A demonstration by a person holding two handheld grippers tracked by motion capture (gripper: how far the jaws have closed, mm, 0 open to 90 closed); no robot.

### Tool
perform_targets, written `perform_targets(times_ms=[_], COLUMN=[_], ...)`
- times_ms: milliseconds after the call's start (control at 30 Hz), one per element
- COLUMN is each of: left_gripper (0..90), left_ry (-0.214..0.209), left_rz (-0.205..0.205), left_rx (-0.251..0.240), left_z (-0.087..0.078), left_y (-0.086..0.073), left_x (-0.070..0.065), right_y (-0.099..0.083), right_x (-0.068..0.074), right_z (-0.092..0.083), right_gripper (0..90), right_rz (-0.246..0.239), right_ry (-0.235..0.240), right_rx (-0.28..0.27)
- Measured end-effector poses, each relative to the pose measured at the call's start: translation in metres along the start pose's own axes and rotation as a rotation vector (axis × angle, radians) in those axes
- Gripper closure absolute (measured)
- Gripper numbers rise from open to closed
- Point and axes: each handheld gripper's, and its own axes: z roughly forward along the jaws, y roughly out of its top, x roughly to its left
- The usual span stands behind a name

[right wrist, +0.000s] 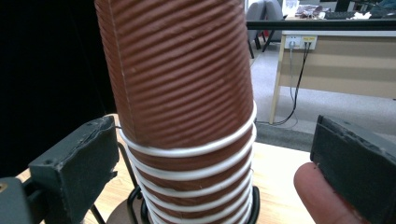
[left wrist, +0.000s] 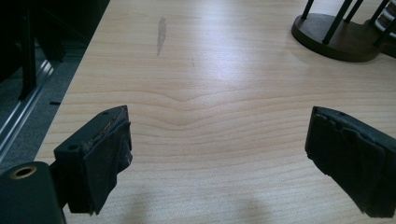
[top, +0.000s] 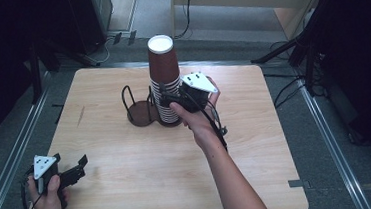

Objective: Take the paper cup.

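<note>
Grey floor (top: 287, 21), wooden desk (right wrist: 336, 65) beyond

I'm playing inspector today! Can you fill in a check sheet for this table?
Surface: wooden table, one faint grey smear.
Job's things: brown cup stack, upside down, in a dark wire holder.
Clutter: nothing seen.
Grippers: right gripper open, jaws either side of the stack, not touching; left gripper open over bare table.
Cables: black cable along the right wrist; more on the floor.
Surroundings: grey floor, dark stands, desk behind.
</note>
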Motion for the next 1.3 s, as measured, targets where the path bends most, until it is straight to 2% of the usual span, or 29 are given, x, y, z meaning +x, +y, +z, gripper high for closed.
perform_targets(times_ms=[367,467,733,833,967,1200,1300], left_gripper=[7.6,7.6,7.6,7.6,7.6,7.6,7.6], left_ry=[0.000,0.000,-0.004,-0.005,-0.005,-0.004,-0.005], left_rz=[-0.001,-0.001,0.002,0.000,0.000,0.004,0.002], left_rx=[-0.001,-0.001,-0.002,-0.002,-0.001,0.000,0.000], left_z=[0.000,0.000,0.000,0.000,0.000,0.000,0.000], left_y=[0.000,0.000,0.000,0.000,0.000,0.000,0.000], left_x=[0.000,0.000,0.000,0.000,0.000,0.000,0.000], right_y=[0.011,0.012,0.018,0.019,0.018,0.012,0.011], right_x=[0.013,0.015,0.017,0.018,0.017,0.019,0.021], right_z=[0.008,0.013,0.023,0.027,0.031,0.039,0.040], right_gripper=[1.0,1.0,0.9,0.5,0.0,0.0,4.5], right_rz=[-0.018,-0.025,-0.006,-0.018,-0.027,-0.061,-0.066], right_ry=[0.001,-0.003,-0.007,-0.017,-0.045,-0.048,-0.048], right_rx=[-0.010,-0.007,-0.008,-0.010,-0.015,-0.003,-0.009])
